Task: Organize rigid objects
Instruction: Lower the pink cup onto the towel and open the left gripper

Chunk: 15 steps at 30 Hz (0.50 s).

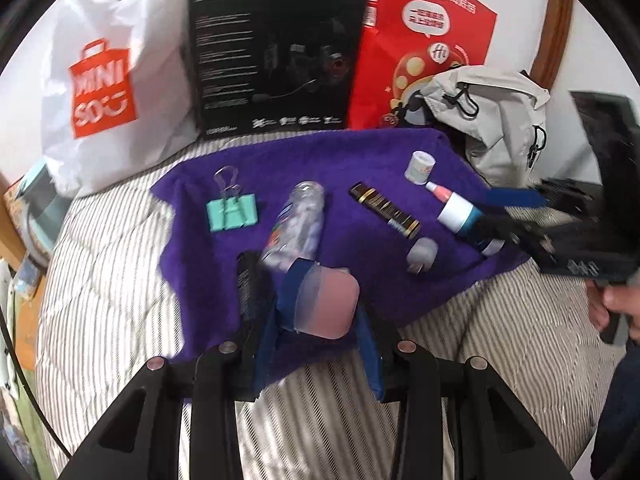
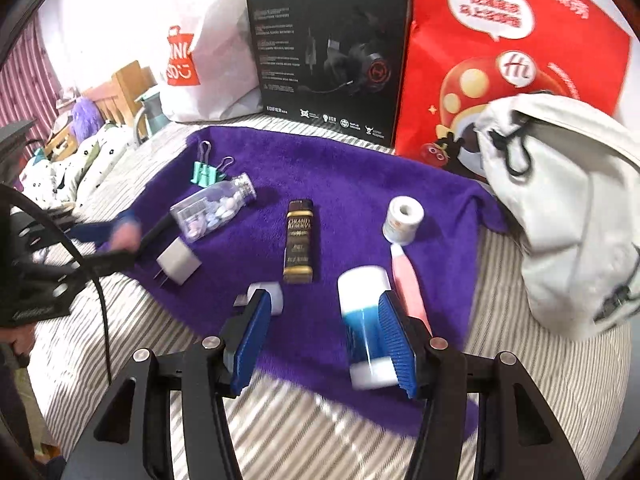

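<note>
Purple towel [image 1: 320, 152] spread on the striped bed [image 1: 108, 264] carries the loose items. Left claw [image 1: 304, 300] grips a pink-and-clear block [image 1: 326, 304], near edge of towel, just short of the pill bottle [image 1: 296, 224].

Right claw [image 2: 324, 332] stands wide, jaws straddling the blue-and-white tube [image 2: 366, 320]; tube touches the right pad, left pad well clear. Step in hand, by my reading: closing on the tube. Next move calls for squaring the jaws across its body.

Around: pink toothbrush-like stick [image 2: 408, 280] just beside the tube, likely to get pinched; small white cap [image 2: 268, 296] near left pad; gold-and-black tube [image 2: 300, 248], white plug [image 2: 178, 262], tape roll [image 2: 403, 218], green binder clips [image 2: 206, 174]. Grey bag [image 2: 560, 208] crowds the right side.
</note>
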### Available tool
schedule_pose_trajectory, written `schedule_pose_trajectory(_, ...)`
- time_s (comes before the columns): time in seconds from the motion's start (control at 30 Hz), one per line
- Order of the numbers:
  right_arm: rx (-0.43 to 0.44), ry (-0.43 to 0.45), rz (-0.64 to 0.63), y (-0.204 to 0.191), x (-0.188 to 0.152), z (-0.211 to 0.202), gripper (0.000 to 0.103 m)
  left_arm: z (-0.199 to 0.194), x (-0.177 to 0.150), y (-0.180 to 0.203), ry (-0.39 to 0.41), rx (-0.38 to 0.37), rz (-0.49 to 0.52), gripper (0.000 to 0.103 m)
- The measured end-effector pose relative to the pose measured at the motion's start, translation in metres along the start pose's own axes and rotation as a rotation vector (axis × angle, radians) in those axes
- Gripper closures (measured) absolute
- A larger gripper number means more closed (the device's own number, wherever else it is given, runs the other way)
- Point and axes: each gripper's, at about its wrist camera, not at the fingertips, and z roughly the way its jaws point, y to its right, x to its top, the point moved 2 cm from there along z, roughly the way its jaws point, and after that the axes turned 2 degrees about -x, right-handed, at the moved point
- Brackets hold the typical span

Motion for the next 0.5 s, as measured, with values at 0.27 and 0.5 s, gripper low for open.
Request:
schedule_pose_trajectory(0.27,-0.017,-0.008,0.023,0.007,-0.035,-0.028,0.046,0.036,0.030,0.022,-0.015,-0.029,0.026,0.067)
schedule_pose_trajectory(0.5,-0.007,-0.014,0.049,0.012,-0.050,-0.037,0.046,0.067,0.038,0.036,-0.057,-0.041,0.035,0.067)
